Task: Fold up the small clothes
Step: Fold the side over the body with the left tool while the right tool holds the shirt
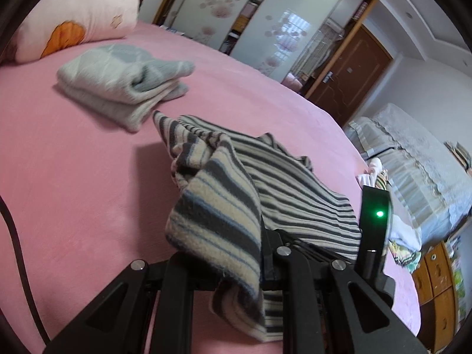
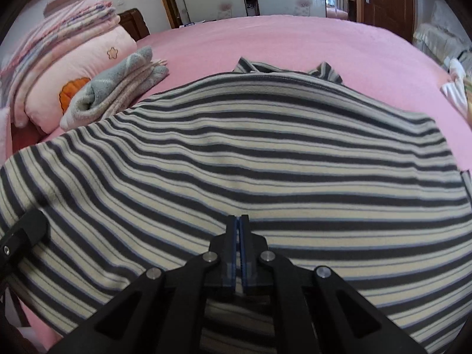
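A grey, cream and blue striped fleece garment (image 2: pixel 236 153) lies spread across the pink bed (image 2: pixel 295 38). In the left wrist view a bunched fold of the striped garment (image 1: pixel 218 215) drapes over my left gripper (image 1: pixel 256 239) and hides its fingertips; the jaws are shut on that fold, which is lifted off the sheet. My right gripper (image 2: pixel 239 221) points down at the garment's middle, blue pads (image 2: pixel 235 250) pressed together, tips touching the fabric; no cloth shows between them. The right gripper's black body, with a green light, shows as the other gripper (image 1: pixel 374 221) beside the cloth.
A folded pale grey-green garment (image 1: pixel 124 85) lies further up the bed, near a pink pillow (image 1: pixel 73 26) and stacked blankets (image 2: pixel 67 23). A dark cable (image 1: pixel 14 250) hangs at the left. Beyond the bed's right edge are a covered sofa (image 1: pixel 413 159), a drawer unit (image 1: pixel 436 274) and loose clothes.
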Available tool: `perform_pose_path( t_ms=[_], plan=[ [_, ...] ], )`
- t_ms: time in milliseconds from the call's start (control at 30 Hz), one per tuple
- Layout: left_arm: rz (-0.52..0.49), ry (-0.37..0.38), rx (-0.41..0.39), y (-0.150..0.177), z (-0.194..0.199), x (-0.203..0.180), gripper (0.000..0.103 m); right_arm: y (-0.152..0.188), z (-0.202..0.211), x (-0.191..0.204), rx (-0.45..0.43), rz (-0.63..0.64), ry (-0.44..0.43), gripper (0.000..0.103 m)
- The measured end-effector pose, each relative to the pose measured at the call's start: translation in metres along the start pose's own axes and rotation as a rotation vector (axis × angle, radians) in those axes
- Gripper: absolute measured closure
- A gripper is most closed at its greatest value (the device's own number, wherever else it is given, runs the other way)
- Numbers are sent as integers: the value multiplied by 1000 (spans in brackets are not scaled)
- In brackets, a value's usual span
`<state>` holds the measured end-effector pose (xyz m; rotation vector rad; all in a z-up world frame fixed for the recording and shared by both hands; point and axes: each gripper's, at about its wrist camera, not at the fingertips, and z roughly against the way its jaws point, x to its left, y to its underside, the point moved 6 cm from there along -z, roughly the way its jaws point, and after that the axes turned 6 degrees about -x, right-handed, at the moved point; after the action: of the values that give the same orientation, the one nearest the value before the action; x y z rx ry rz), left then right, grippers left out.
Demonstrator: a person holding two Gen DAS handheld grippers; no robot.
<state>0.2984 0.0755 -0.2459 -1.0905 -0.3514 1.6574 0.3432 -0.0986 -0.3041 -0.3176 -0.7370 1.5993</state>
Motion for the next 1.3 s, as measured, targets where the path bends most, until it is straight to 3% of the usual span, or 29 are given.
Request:
perform_pose_path(
  t_ms=[300,433,700,867,1067,1300],
  plan=[
    [-100,28,-5,-3,-9,-51,88,-1,26,-20,-56,-102,-81,103],
    [-127,29,-17,-4,-8,-67,88,12,18,-26,-2,-89,-83,103],
    [-210,40,-3,-4,-23,-113,88,8,35,-45,-24,-195,-168,103],
    [-308,103,16,15,-42,-176,88,21,69,-99,-30,-253,-100,103],
    [-429,185,141,81,-73,-243,88,48,128,-185,-75,-355,18,103],
    [-500,174,254,135,-82,-254,88,62,161,-231,-101,-350,95,102]
  ],
)
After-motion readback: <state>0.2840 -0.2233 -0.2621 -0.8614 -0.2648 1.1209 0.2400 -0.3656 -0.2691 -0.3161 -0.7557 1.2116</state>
